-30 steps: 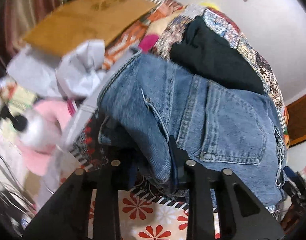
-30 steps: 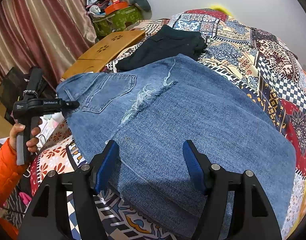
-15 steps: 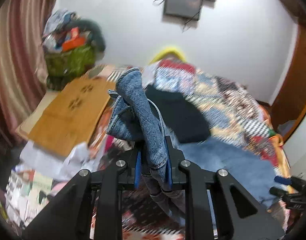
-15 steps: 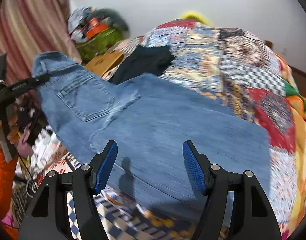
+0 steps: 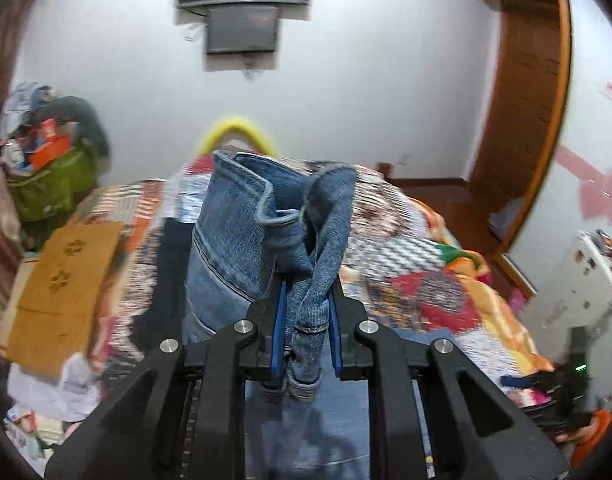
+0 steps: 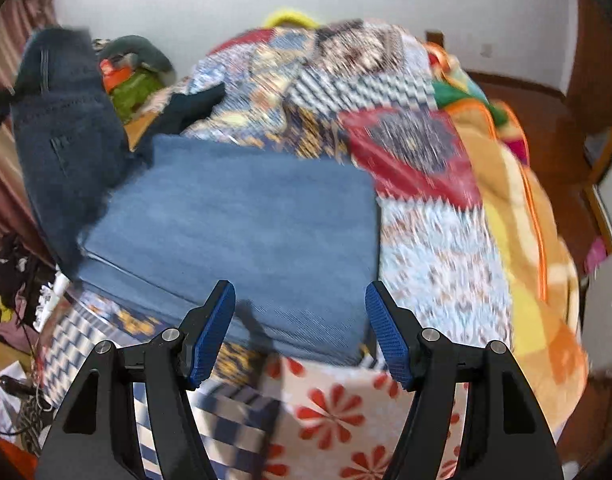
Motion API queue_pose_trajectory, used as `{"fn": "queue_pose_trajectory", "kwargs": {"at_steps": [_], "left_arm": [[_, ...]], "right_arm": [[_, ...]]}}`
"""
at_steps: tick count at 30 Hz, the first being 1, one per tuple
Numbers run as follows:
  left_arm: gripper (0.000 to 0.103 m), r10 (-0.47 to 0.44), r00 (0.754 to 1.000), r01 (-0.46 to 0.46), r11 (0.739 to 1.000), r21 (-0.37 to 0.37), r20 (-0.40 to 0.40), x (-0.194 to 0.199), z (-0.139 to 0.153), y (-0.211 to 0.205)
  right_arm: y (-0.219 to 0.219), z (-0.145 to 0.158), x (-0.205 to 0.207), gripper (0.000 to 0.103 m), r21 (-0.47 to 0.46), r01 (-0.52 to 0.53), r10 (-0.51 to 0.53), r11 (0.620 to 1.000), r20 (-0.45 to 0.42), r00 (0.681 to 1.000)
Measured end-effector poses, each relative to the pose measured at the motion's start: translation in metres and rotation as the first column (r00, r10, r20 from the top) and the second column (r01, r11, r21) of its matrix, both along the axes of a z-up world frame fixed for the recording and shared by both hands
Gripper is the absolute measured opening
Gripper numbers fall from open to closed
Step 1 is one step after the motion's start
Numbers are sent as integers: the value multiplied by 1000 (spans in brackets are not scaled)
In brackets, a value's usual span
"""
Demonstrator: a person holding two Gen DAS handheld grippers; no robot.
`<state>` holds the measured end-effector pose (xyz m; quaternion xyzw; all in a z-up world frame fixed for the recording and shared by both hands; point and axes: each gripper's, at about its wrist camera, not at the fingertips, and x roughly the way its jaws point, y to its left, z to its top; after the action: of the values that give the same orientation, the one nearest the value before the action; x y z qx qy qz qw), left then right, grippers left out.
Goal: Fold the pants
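Note:
The blue jeans lie on a patchwork bedspread. Their waist end is lifted up, bunched and upright. My left gripper is shut on the waistband fabric and holds it above the bed. In the right wrist view the raised waist end with its back pocket hangs at the left. My right gripper is open and empty, hovering just over the near edge of the flat leg part.
A black garment lies on the bed behind the jeans. A wooden board sits left of the bed, with a cluttered green bag beyond it. A wooden door frame stands at right.
My left gripper has lifted the jeans' waist end up off the bed and swung it inward over the legs. My right gripper has stayed open near the front edge.

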<state>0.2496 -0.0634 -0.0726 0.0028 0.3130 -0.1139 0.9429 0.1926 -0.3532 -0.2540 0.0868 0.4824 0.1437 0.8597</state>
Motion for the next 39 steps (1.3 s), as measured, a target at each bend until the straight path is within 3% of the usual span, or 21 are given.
{"fn": "queue_pose_trajectory", "kwargs": {"at_steps": [4,14,21,26,30,32,33,34,36,39], "left_arm": [[17,-80,995,80,997,4,-58,9,-12,-44],[16,-253,955,257,966,7,-152,6,-39,-127],[17,-337,904,348,937,-6,-263,6,-74,-170],[17,-352,840,359,931,-63,-413,16,-117,-179],[18,-354,824,363,929,-68,-443,11,-126,-179],[27,-362,816,371,926,-71,-451,10,-127,-180],[41,-376,802,377,921,-94,-464,10,-128,-181],[68,-380,798,375,921,-108,-468,11,-127,-180],[91,-370,815,356,927,-119,-446,10,-123,-178],[92,-368,837,370,926,-77,-404,7,-110,-176]], "right_arm": [[-6,-18,3,64,79,17,-14,997,-33,999],[-8,-21,5,64,110,4,-1,994,-21,1000],[-10,-24,3,64,133,9,-6,991,-21,1000],[-9,-25,4,64,134,12,-9,991,-20,1000],[-10,-25,5,64,134,11,-9,991,-21,1000],[-9,-25,5,64,132,11,-8,991,-21,1000],[-9,-25,5,64,130,13,-10,991,-22,1000],[-9,-24,5,64,129,15,-12,992,-21,1000],[-8,-24,4,64,128,21,-18,992,-23,1000],[-8,-24,3,64,134,30,-26,991,-27,999]]}}
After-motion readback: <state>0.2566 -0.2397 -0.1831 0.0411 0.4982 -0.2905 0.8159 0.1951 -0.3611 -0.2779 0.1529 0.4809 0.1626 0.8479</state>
